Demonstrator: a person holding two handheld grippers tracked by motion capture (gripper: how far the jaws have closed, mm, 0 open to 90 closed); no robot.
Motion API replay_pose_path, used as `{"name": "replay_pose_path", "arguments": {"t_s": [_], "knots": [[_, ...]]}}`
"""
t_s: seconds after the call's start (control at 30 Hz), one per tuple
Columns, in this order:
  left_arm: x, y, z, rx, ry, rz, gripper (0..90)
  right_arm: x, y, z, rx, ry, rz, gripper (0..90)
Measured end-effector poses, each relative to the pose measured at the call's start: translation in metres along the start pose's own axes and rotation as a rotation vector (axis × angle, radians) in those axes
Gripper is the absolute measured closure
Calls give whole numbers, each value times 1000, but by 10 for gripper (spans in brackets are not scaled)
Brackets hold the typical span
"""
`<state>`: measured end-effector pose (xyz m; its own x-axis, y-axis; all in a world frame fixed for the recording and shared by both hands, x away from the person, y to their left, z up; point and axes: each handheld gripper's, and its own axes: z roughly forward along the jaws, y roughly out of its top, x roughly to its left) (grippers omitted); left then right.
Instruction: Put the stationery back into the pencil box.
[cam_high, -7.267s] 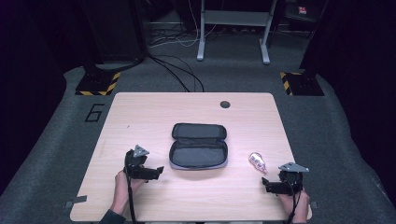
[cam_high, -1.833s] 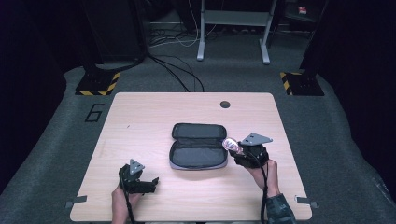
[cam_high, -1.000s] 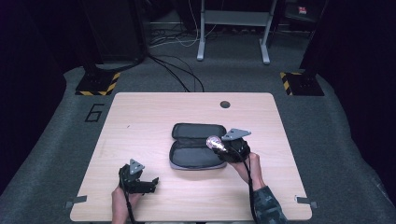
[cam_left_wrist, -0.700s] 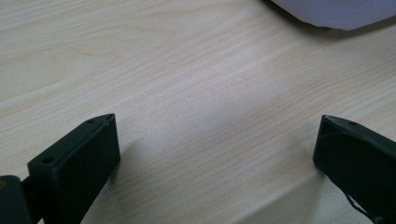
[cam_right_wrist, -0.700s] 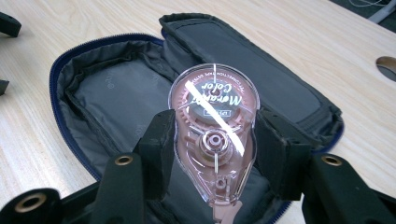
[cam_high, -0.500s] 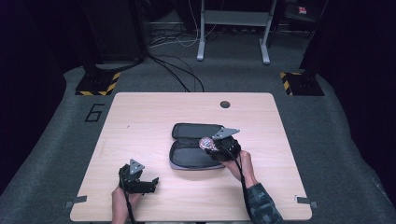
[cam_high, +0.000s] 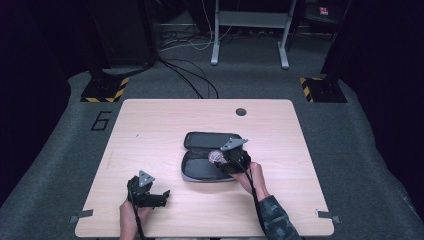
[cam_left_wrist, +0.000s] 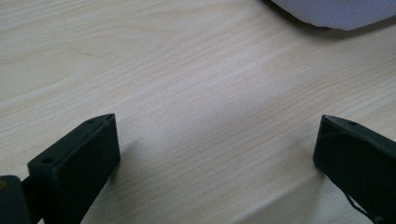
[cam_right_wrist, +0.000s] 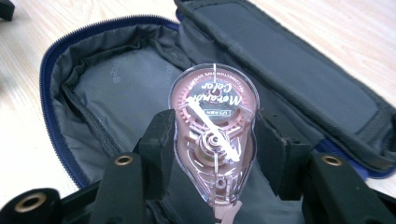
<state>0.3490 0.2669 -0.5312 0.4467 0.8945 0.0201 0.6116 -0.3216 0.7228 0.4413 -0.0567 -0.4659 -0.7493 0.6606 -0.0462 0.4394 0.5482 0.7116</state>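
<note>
A clear pink correction-tape dispenser (cam_right_wrist: 214, 135) is clamped between the jaws of my right gripper (cam_high: 225, 159). It hangs just over the grey lining of an open dark zip case (cam_right_wrist: 116, 98) with a blue zipper edge, which lies at the table's middle (cam_high: 202, 160). In the high view the dispenser (cam_high: 215, 157) sits above the case's near half. My left gripper (cam_high: 162, 194) rests low on the wooden table near the front left, jaws wide apart with bare wood between them (cam_left_wrist: 215, 154). A corner of the case (cam_left_wrist: 336, 11) peeks in at the top right of the left gripper view.
The wooden table (cam_high: 150, 130) has a round cable hole (cam_high: 241, 111) near its far edge. Beyond it stand a metal desk frame (cam_high: 248, 30), loose cables (cam_high: 190, 75) and two hazard-striped bases (cam_high: 105, 90) on grey carpet.
My right gripper has carried the dispenser leftward and down, from the case's right side to above its open inside. The left gripper has stayed put.
</note>
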Motion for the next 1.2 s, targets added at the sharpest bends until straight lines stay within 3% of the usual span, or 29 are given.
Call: {"name": "replay_pose_path", "arguments": {"t_s": [0.3,0.87,1.03,1.2], "knots": [[0,0,0,0,0,0,5,5,-3,17,43,5,36,495],[0,0,0,0,0,0,4,9,-6,34,117,26,35,487],[0,0,0,0,0,0,4,7,-7,33,130,34,61,330],[0,0,0,0,0,0,4,5,-6,22,92,39,70,204]]}}
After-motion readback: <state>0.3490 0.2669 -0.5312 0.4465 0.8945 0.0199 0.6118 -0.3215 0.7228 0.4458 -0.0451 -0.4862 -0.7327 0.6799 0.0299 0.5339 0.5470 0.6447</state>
